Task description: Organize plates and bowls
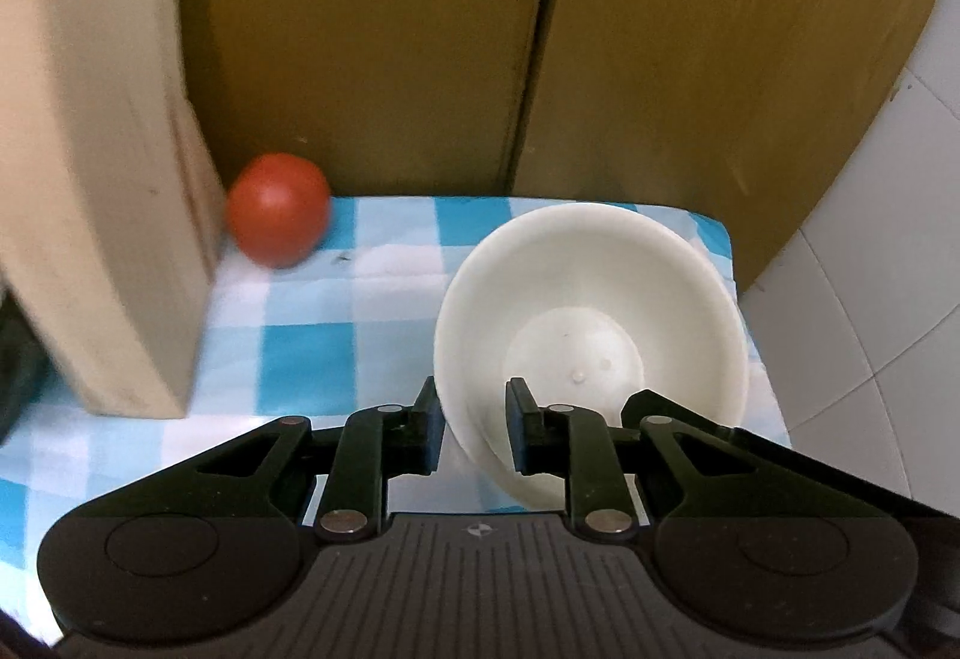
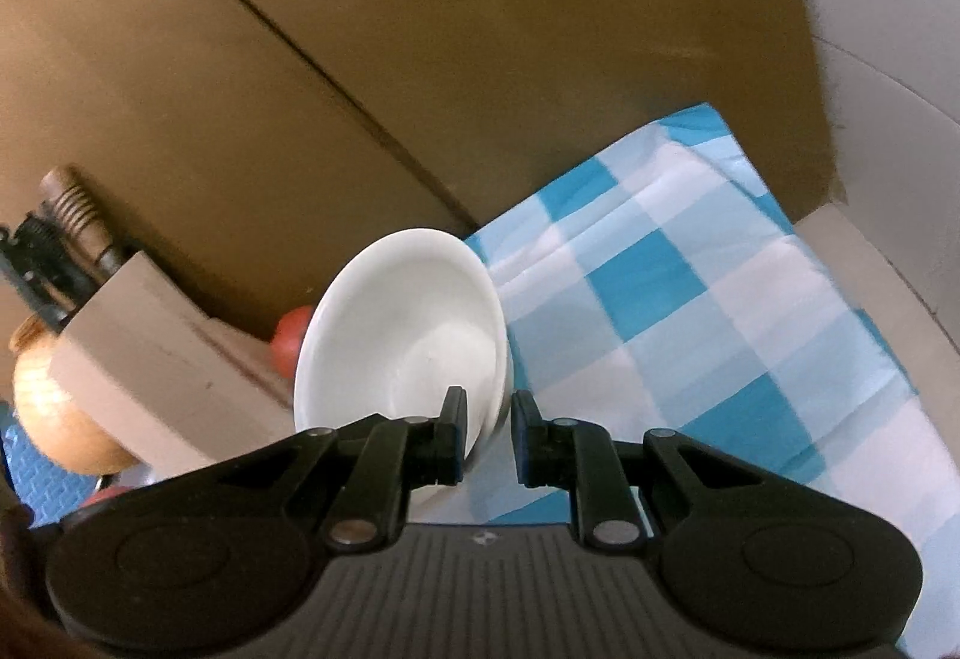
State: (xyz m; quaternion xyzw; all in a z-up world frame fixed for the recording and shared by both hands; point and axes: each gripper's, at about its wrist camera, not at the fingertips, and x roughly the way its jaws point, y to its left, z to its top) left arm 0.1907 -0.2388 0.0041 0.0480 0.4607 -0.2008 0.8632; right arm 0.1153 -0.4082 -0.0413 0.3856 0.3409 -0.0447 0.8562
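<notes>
Left wrist view: left gripper [image 1: 474, 428] pinches rim of tilted white bowl [image 1: 591, 335], right of tomato [image 1: 278, 218]. Right gripper [image 2: 487, 434] pinches second bowl [image 2: 402, 335] near tomato. Neither placed; stacking left, likely.

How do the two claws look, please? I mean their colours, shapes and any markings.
The left claw and right claw look alike: matte black, with flat rectangular fingers on hinged link arms joined by silver round pins. Each has a grey ribbed base plate bearing a small round marking, between two black round housings. No cables show.
</notes>
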